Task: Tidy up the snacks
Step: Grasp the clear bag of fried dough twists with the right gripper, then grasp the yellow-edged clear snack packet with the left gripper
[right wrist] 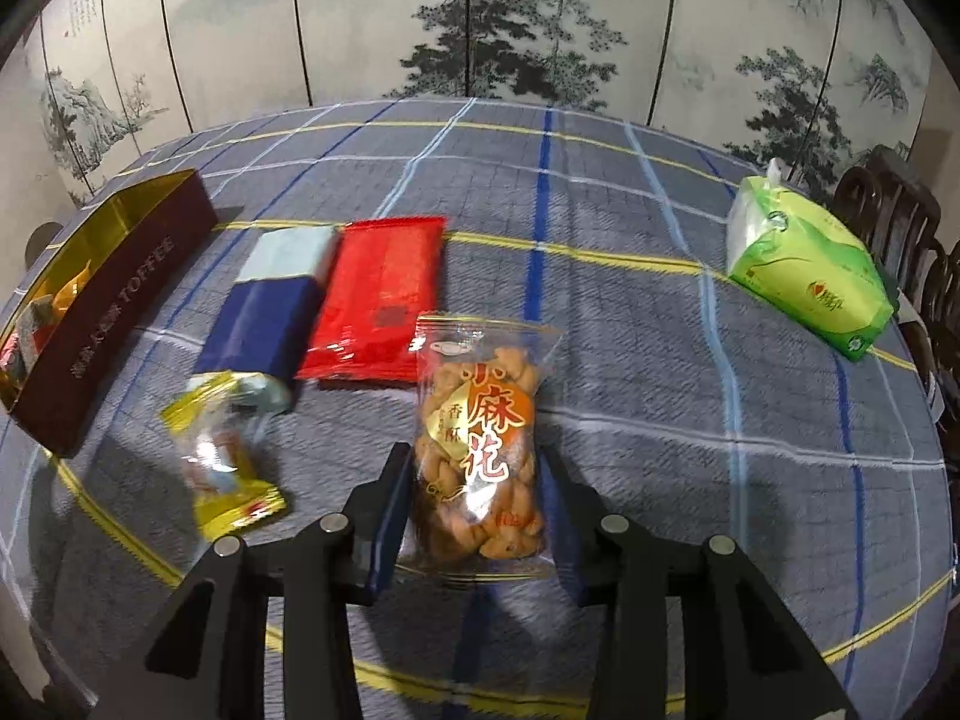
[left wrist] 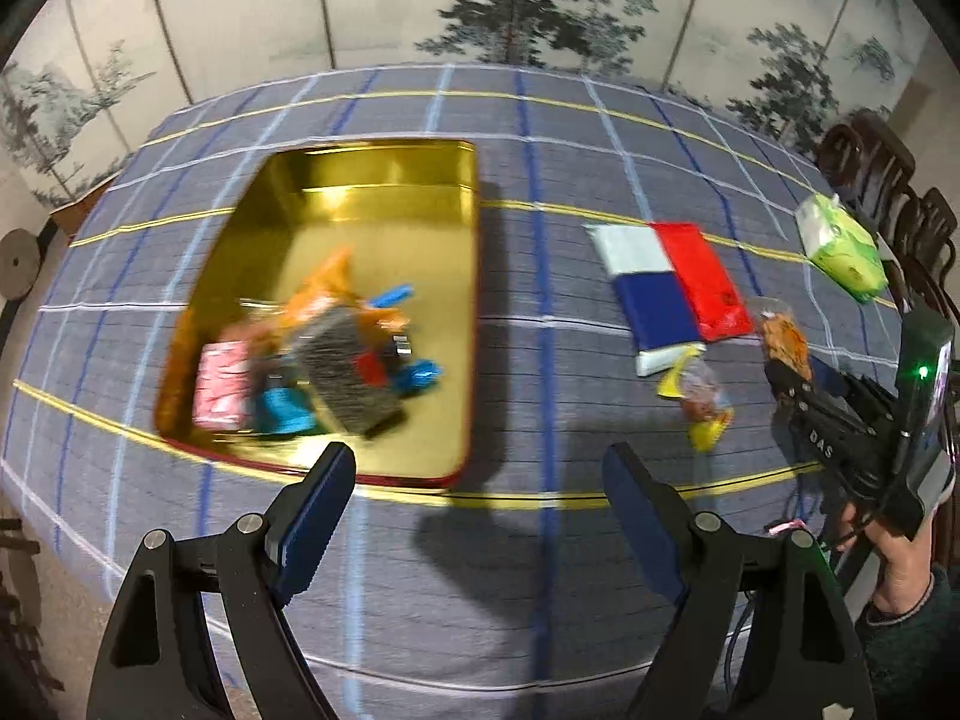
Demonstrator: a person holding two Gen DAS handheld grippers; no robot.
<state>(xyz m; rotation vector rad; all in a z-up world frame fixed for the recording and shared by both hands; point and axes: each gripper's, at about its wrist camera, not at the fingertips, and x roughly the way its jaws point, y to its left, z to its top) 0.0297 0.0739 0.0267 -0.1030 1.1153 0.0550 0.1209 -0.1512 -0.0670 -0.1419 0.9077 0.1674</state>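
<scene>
Painted pine trees on a folding screen [right wrist: 480, 30] stand behind the bench [right wrist: 660, 420], which wears a grey-blue checked cloth with yellow and white lines. At lower centre of the right wrist view lies a clear snack bag [right wrist: 480, 444] of golden fried twists with a red and orange label; the right claw [right wrist: 477, 480] brackets it on both sides, though whether the pads press it cannot be told. To its left sit a yellow-edged clear packet [right wrist: 225, 456], a blue and white pack [right wrist: 264, 318] and a red pack [right wrist: 378, 300], with a green tissue pack [right wrist: 810, 276] at right. That view shows the tin [right wrist: 114, 306] only side-on, dark red and lettered TOFFEE. The left wrist view looks down into its gold interior [left wrist: 384, 240], where blurred wrappers are heaped at the lower left, and catches a hand [left wrist: 900, 564] gripping the right tool. The left claw [left wrist: 480, 480] gapes wide over bare cloth, grasping nothing.
</scene>
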